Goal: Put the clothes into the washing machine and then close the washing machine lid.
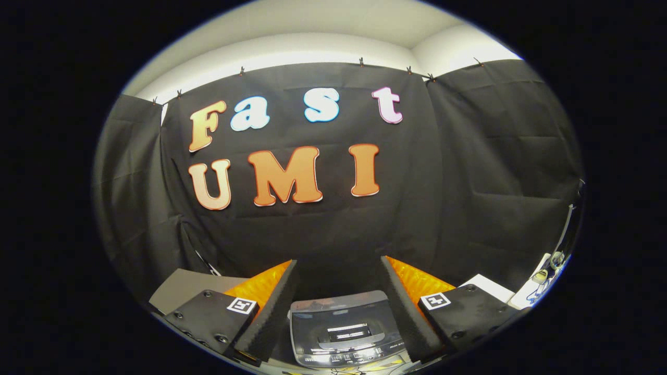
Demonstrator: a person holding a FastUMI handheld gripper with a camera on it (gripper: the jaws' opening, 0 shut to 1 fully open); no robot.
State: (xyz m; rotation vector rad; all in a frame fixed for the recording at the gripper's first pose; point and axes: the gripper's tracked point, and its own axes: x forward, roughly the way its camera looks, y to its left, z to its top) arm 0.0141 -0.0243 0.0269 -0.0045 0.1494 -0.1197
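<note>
While the gripper [338,284] is held up and level in the gripper view, we see its two fingers [271,307] spread wide apart, released, with nothing between them and nothing touching either one. Each finger carries a dark mounting block at its outer side, and each block bears a small square marker [241,305].

Between the fingers, and lower than their tips, we see the washing machine [344,328]. Its grey top faces the camera, and a glossy lid panel [341,310] lies flat on it, apparently closed. Nearer to us than that panel runs a strip of controls with a small display [350,333]; we cannot make out its details. The machine stands apart from both fingers, with a clear gap at each side.

Beyond the fingers hangs the black cloth wall [469,172] of the booth, pinned along its top edge by small clips. Above it we see a pale wall and ceiling [323,36].

Outside the left finger we see a flat grey surface [182,286] low against the cloth. Outside the right finger we see a white surface [490,286], and farther out, some small pale items with cables [542,278], too small to identify.

We cannot locate the clothes from this position.
</note>
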